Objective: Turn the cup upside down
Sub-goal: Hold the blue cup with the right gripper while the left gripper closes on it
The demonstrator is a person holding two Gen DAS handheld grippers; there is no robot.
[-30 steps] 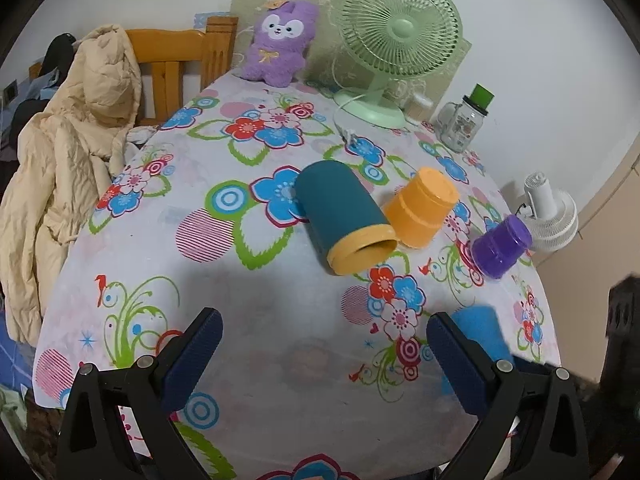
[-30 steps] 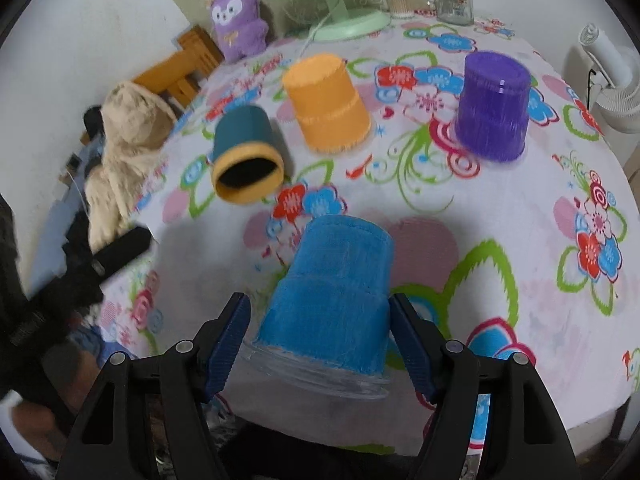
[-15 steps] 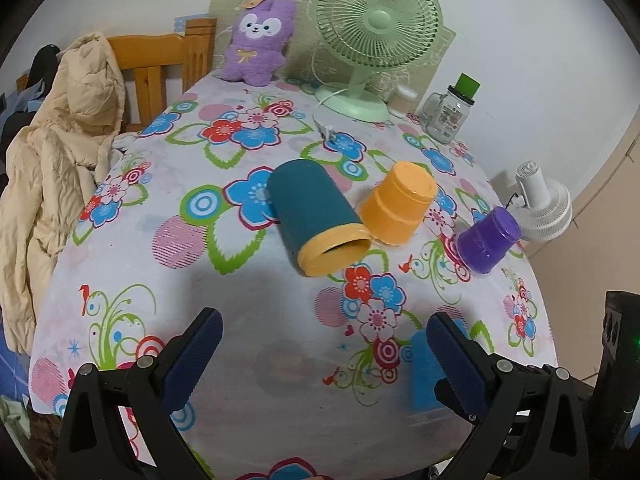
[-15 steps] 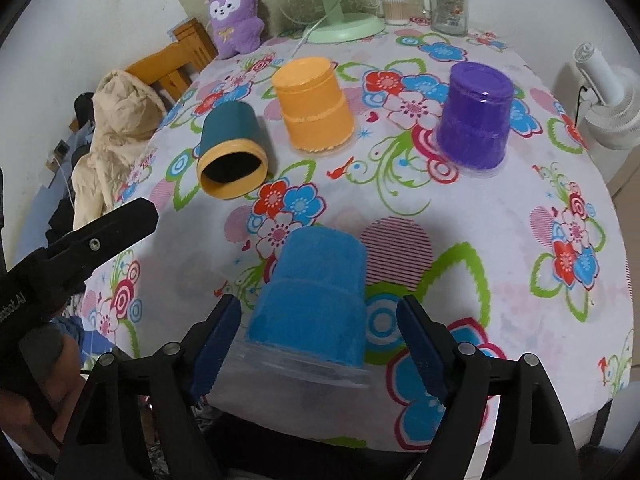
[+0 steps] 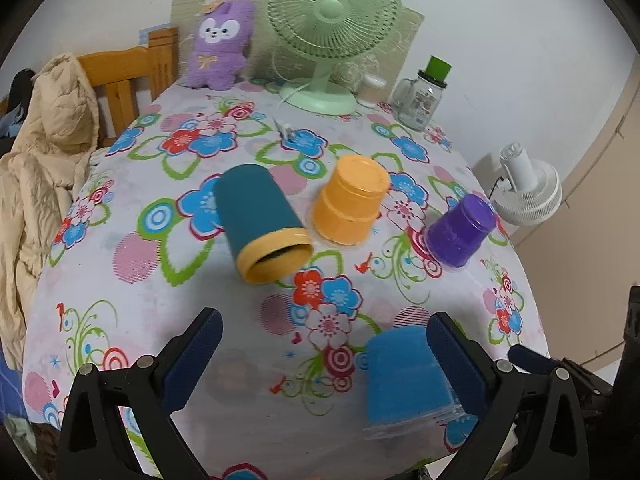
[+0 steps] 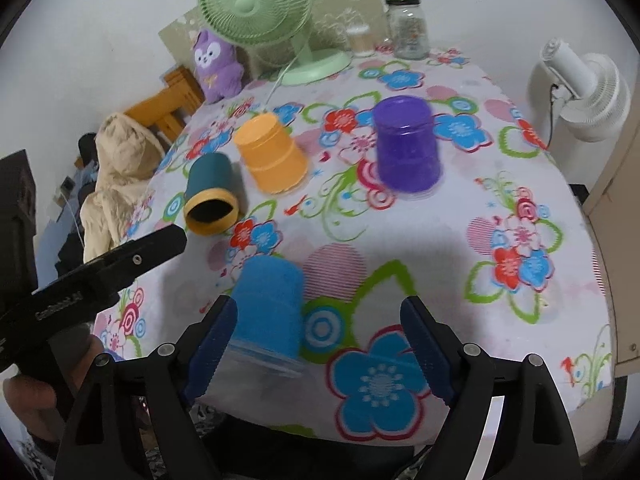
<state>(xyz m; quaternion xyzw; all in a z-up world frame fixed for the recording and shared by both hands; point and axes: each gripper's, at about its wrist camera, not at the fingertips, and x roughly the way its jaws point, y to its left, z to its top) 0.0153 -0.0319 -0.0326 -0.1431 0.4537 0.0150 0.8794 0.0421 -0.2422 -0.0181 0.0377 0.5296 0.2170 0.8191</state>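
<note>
A blue cup (image 6: 269, 312) stands upside down near the table's front edge; it also shows in the left wrist view (image 5: 404, 380). My right gripper (image 6: 316, 344) is open and empty, the cup just inside its left finger. A teal cup with a yellow rim (image 5: 260, 220) lies on its side, mouth toward me, also in the right wrist view (image 6: 210, 196). My left gripper (image 5: 320, 356) is open and empty, well short of the teal cup. An orange cup (image 5: 352, 200) and a purple cup (image 5: 460, 228) stand upside down.
A floral tablecloth (image 5: 160, 272) covers the table. At the back stand a green fan (image 5: 332, 32), a purple plush toy (image 5: 220, 48) and a glass jar with a green lid (image 5: 424, 96). A chair with a beige coat (image 5: 44, 152) is at the left. A white fan (image 5: 528, 192) stands off the table's right.
My right gripper has opened, let go of the blue cup and drawn back to the right. The blue cup now stands upside down on the table. My left gripper has shifted a little.
</note>
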